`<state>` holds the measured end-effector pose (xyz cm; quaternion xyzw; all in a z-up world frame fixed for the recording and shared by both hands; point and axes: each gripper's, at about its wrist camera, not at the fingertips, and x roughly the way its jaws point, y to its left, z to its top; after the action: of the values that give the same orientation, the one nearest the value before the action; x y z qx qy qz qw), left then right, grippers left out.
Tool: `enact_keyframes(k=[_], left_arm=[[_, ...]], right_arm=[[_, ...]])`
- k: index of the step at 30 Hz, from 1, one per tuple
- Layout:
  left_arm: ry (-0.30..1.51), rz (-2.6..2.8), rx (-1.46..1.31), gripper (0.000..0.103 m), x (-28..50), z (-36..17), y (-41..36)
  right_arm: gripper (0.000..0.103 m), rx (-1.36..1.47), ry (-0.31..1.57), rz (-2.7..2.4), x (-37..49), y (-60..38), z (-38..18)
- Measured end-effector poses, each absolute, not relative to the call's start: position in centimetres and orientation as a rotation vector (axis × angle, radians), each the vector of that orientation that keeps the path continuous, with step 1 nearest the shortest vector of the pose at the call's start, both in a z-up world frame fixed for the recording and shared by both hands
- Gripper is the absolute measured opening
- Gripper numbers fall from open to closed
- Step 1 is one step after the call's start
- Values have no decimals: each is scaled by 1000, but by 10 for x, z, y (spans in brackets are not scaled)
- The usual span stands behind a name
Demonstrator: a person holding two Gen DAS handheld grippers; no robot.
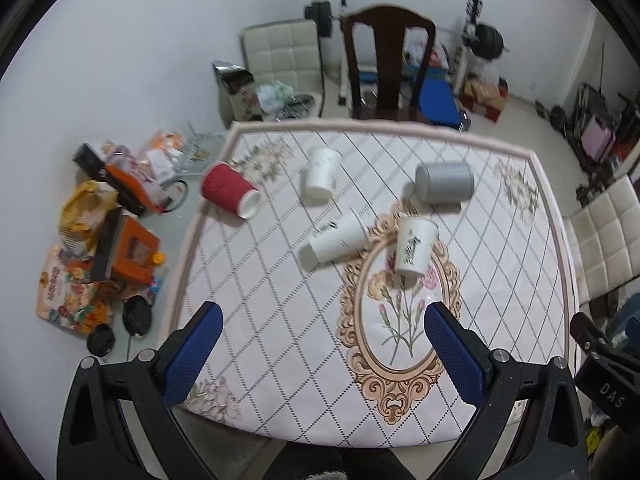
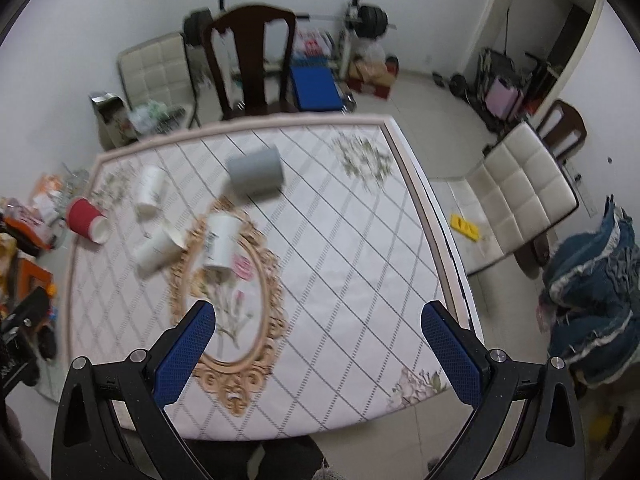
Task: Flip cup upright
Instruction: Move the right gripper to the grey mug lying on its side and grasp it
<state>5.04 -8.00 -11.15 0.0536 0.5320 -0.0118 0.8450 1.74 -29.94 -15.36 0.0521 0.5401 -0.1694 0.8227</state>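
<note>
**Hovering over five tipped cups, nothing in hand**

Looking down from above the near table edge, I see the nearest white paper cup (image 1: 414, 246) lying on the oval floral frame of the tablecloth (image 1: 500, 264), rim pointing away from me. A second white cup (image 1: 338, 240) lies just left of it, a third white cup (image 1: 322, 174) farther back, a red ribbed cup (image 1: 230, 190) near the left edge and a grey cup (image 1: 444, 182) behind, all on their sides.

I judge the paper ones light, thin-walled and easily crushed; they will roll if nudged. I would pinch across the mid-body, gently, not at the soft rim.

My left gripper (image 1: 320, 354) is spread wide and holds nothing; my right gripper (image 2: 320, 354) likewise gapes empty. Both hang well short of the cups. A dark wooden chair (image 1: 386, 60) stands beyond the table.
</note>
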Motion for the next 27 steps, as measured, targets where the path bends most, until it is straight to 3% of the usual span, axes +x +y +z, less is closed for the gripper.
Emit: enact_keyframes(k=[10,23,27], left_arm=[[1218,-150,245,103,128,-174,-137],[1149,-404,748,102,241,-265,-230],[1132,-511,874,92,263,-288,-259]], right_arm=[[103,184,1320,-465,72,-342,-248],[103,297,1477,-546,159,-399,-375],[103,316,1504,-572,176,-413,-399]])
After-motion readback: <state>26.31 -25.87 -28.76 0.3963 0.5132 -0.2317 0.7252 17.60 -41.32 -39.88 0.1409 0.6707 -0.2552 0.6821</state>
